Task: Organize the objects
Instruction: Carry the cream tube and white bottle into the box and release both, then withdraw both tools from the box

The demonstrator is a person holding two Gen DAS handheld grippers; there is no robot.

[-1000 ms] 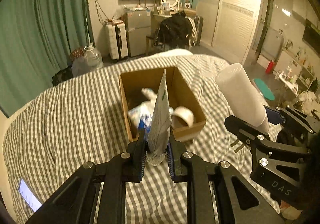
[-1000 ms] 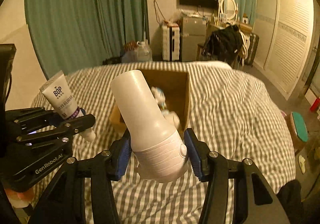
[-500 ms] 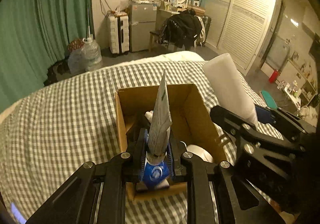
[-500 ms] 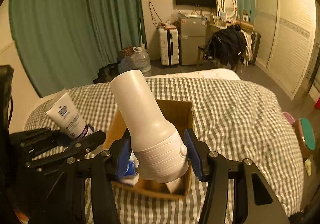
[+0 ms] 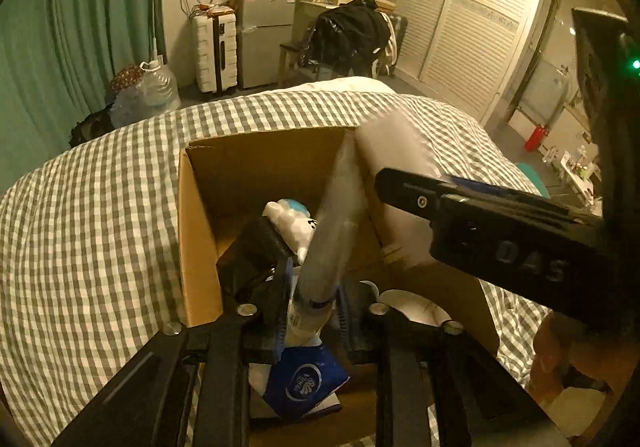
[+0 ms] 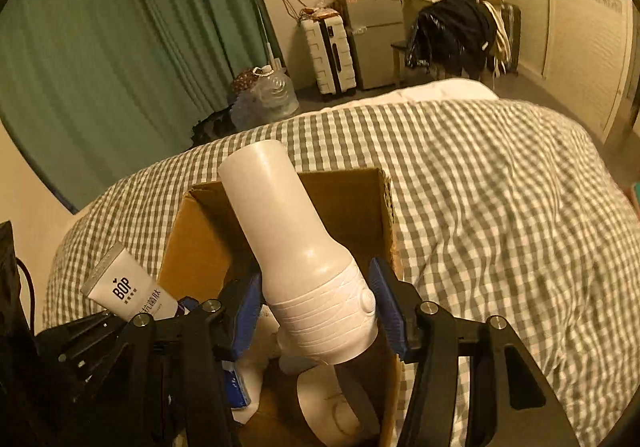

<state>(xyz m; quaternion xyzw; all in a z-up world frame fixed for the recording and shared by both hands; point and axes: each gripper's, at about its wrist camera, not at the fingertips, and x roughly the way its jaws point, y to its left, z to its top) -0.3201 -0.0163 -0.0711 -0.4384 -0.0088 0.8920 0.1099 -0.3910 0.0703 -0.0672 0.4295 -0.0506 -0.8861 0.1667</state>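
Here, setting: a cardboard box (image 5: 260, 183) sits on a grey-and-white checked bed (image 5: 92, 215), both grippers over its open top.
Tube: a flat white tube (image 5: 332, 223), blurred in the left view, tilted up and to the right; its cap end sits between the fingers of the left gripper (image 5: 310, 311).
Left gripper: clamped on the tube, above the box's near end.
Bottle: a smooth white bottle (image 6: 296, 247) with a plain cylindrical neck that widens into a ribbed body, tilted up and to the left.
Right gripper (image 6: 316, 307): blue pads on either side of the ribbed body; the left pad touches it, but contact at the right pad is not clear, so I cannot tell if the bottle is held.
Box contents: a blue packet (image 5: 306, 383), white items and a white roll (image 6: 332, 407).
Left view only: the packet's round logo; the right gripper seen side-on.
Right view only: the letters "BOP" on the tube; the bottle sharp rather than smeared.
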